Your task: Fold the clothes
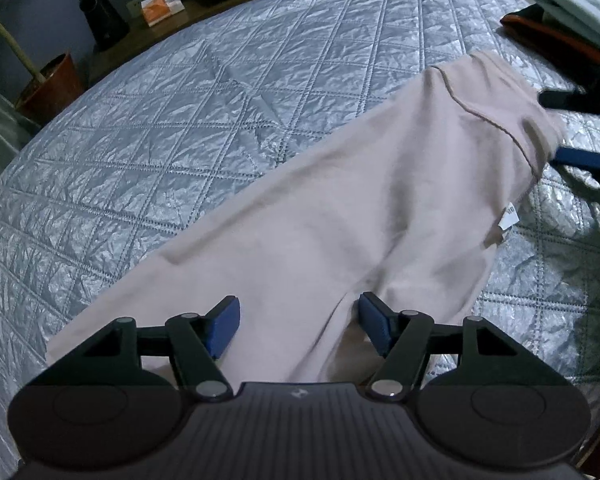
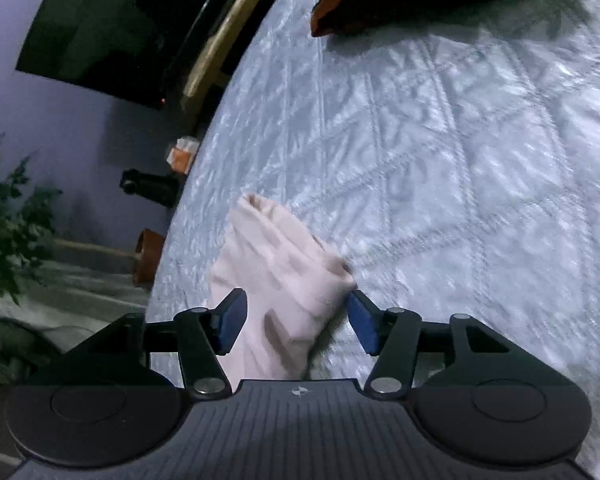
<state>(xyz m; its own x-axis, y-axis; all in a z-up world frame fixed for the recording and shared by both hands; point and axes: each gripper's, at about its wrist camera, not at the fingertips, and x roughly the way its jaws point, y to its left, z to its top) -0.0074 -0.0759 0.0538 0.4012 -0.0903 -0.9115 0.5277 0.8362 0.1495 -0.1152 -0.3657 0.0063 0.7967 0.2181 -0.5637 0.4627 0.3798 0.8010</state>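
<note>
A: So, how much of the folding can be judged as done?

B: Little, it seems. The pale pink trousers [image 1: 340,208] are laid lengthwise on the quilted bed [image 1: 180,128], apparently doubled leg over leg, with no crosswise fold made yet. That fold, and any stacking, is judged to be left.

A: Where exactly is the garment placed?

B: It is stretched diagonally across the bed, from the near edge towards the pile of other clothes [image 1: 572,20] at the far right corner. The waist end, with a white label [image 1: 508,216], is seen lifted and blurred near the right gripper [image 1: 572,132].

A: And the grippers?

B: The left gripper [image 1: 298,326] is held apart over the leg end; cloth is seen between the jaws, unpressed. The right gripper [image 2: 296,320] is likewise spread, with bunched fabric lying loose between.

A: How is the cloth described?

B: Soft, matte, with a dark seam line [image 1: 484,120] curving along it.
</note>
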